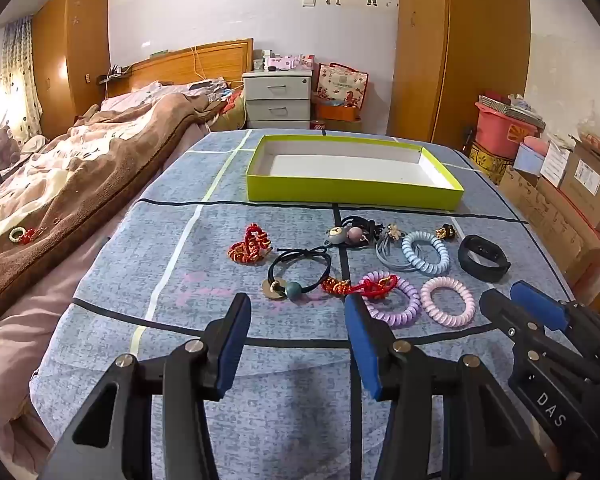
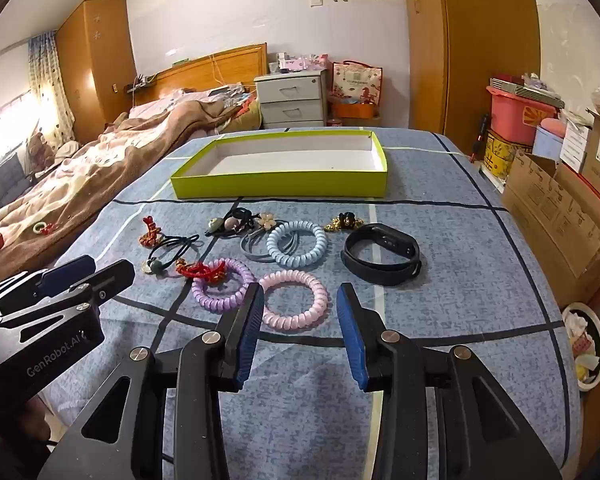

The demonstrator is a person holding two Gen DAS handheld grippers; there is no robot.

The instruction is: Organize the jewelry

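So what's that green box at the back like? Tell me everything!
The green box is a shallow, open tray with no lid on it. Its outer walls are bright lime green and its inside is plain white; it looks like cardboard. Nothing lies in it, as far as both views show. It sits flat on the blue checked cloth, beyond the hair ties and bracelets, touching none of them. Neither gripper is near it.

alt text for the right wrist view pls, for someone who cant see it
The open right gripper hovers over a blue checked tablecloth, just short of a pink spiral hair tie. Beyond lie purple and blue spiral ties, a black wristband and an empty lime-green tray. The left gripper enters at left.
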